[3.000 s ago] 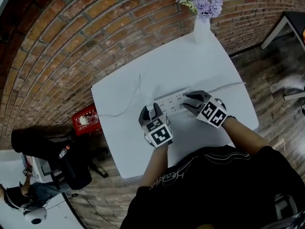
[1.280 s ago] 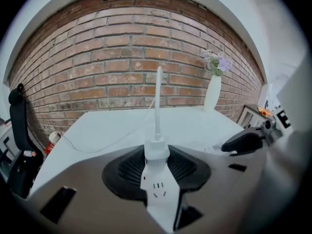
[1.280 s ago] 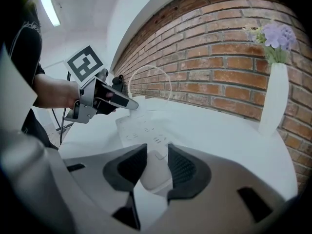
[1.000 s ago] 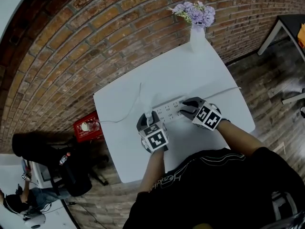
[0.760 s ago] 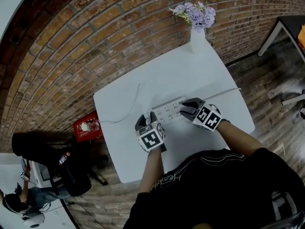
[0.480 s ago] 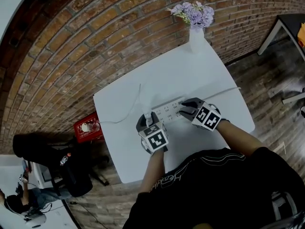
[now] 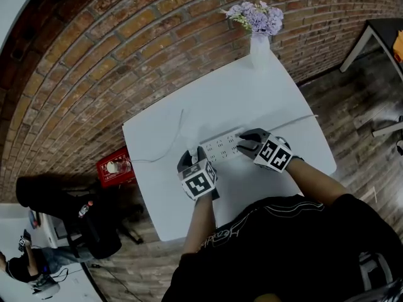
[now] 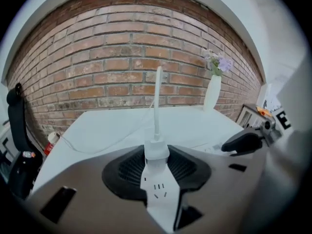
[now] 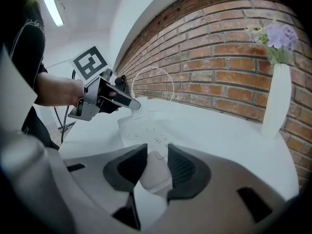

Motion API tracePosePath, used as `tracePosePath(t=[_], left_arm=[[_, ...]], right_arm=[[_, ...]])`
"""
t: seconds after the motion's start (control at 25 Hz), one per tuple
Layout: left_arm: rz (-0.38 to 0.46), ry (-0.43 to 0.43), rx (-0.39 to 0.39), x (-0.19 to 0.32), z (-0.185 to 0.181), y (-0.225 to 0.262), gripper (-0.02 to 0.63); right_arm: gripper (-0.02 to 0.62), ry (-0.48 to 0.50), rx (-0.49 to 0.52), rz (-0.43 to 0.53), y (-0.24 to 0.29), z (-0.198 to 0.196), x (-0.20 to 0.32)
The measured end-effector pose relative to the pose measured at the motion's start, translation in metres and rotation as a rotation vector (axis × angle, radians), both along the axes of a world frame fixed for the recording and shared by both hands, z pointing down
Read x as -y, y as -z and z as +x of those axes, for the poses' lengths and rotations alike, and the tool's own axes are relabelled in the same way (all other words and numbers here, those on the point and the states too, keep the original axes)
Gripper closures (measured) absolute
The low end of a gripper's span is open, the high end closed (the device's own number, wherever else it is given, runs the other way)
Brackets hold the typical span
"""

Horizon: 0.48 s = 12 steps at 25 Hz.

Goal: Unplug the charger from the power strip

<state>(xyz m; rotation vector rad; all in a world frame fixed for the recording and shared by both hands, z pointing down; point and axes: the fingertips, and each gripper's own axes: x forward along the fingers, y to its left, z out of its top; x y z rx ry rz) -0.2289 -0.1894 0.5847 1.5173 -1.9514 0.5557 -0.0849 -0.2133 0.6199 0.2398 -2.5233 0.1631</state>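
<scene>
Head view, table: the white table (image 7: 252,93) fills the middle of the frame. The power strip (image 7: 221,145) lies across it, just below centre.
Head view, left end: the left gripper (image 7: 191,159) sits over the strip's left end, where the charger (image 7: 194,151) stands.
Head view, right end: the right gripper (image 7: 245,143) is on the strip's right end, likely pinning it so a pull won't drag it along.
Left gripper view, grip: at frame centre, the pads pinch the white charger (image 8: 157,150) from both sides in a narrow hold.
Left gripper view, charger: it stands on the strip's socket face, with the cable (image 8: 157,99) rising straight up. It looks still seated, though the pins are not visible.
Right gripper view, grip: low in the frame, the pads are closed on the strip's near end (image 9: 155,172).
Right gripper view, far end: the left gripper appears at upper left, at the strip's other end.
Judgement: one end is braced and the other gripped. The pull itself seems not yet made.
</scene>
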Motion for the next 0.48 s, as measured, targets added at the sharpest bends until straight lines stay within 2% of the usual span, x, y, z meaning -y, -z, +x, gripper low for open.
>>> tracePosePath(t=[0.12,0.16,0.2,0.36,0.48], left_arm=[[-0.007,-0.032,0.132,0.0004,0.0041,0.0072,0.466],[-0.003,-0.037,0.146,0.0006,0.0052,0.0088,0.466],[0.003,-0.036,0.133,0.0008,0.0054,0.0091,0.466],[0.009,0.003,-0.002,-0.0014,-0.0004,0.0034,0.468],[0.013,0.017,-0.052,-0.0024,-0.0041,0.0014,0.468]], right_arm=[[0.483,-0.001,-0.005,-0.004,0.0002,-0.0003,0.0005],[0.483,-0.001,-0.005,-0.006,0.0003,-0.0002,0.0004],[0.483,-0.001,-0.006,-0.008,0.0002,0.0000,0.0003],[0.483,0.000,-0.015,-0.007,-0.0010,-0.0016,-0.0012],[0.483,0.004,-0.017,-0.002,-0.0009,-0.0030,-0.0034]])
